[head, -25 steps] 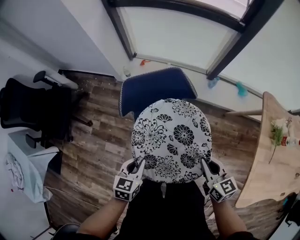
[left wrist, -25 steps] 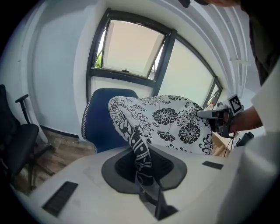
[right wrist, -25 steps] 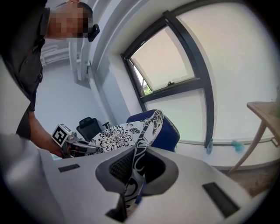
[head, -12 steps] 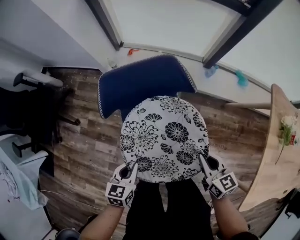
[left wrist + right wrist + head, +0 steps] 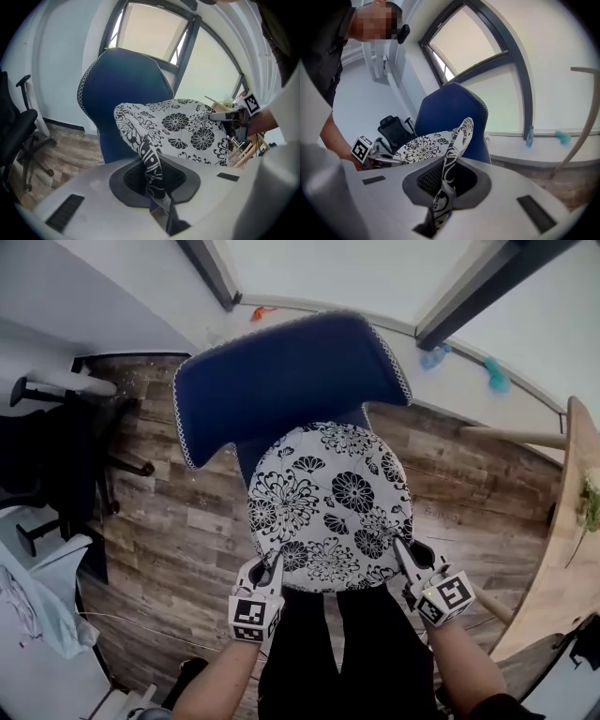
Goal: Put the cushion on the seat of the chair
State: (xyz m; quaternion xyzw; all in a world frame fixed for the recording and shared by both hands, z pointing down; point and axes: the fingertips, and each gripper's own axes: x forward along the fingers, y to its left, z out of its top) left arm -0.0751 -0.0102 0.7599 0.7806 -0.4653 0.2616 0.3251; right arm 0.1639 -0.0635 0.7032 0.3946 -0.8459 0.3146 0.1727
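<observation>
A round black-and-white floral cushion (image 5: 328,507) is held over the seat of a blue chair (image 5: 281,381), in front of its backrest. The left gripper (image 5: 266,566) and right gripper (image 5: 403,549) each pinch the cushion's near edge, jaws clamped on the fabric.

The head view looks steeply down. Both gripper views look closely across the cushion (image 5: 328,502) toward the chair (image 5: 281,371).

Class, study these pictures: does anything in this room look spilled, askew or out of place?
Pale specks lie scattered on the wooden floor by the wall, beside the blue chair, like spilled grit. Nothing else stands out.
</observation>
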